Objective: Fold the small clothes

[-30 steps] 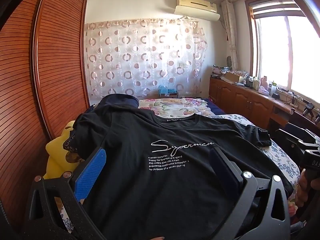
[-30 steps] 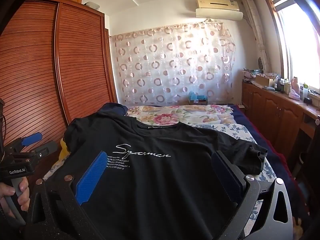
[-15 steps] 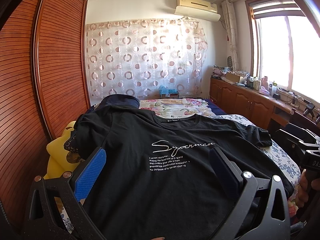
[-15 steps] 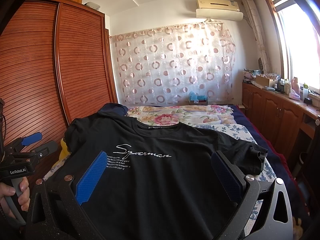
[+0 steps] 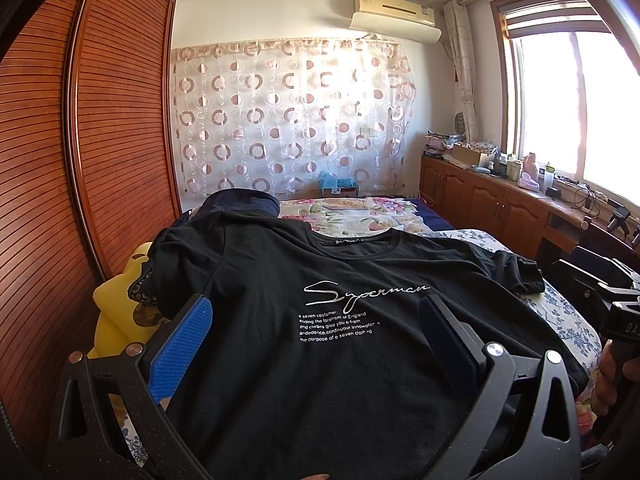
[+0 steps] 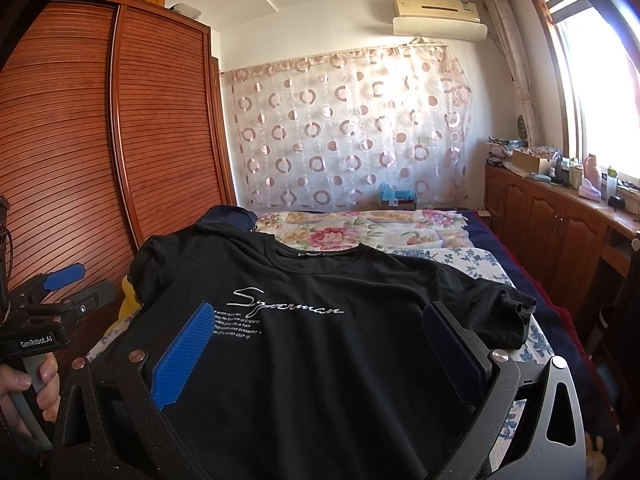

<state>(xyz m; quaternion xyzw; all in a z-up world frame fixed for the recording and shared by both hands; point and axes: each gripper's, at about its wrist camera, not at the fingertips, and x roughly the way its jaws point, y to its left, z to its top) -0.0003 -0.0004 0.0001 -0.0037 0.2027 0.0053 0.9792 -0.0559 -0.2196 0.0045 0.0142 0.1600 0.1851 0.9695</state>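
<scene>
Your left gripper and right gripper: jaws wide apart, gripping nothing, over near hem. Black T-shirt lies flat on bed, right sleeve crumpled near bed edge. Wardrobe close on left.

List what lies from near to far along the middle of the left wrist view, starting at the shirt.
Black T-shirt → floral bedspread → small blue box → circle-patterned curtain → air conditioner.
</scene>
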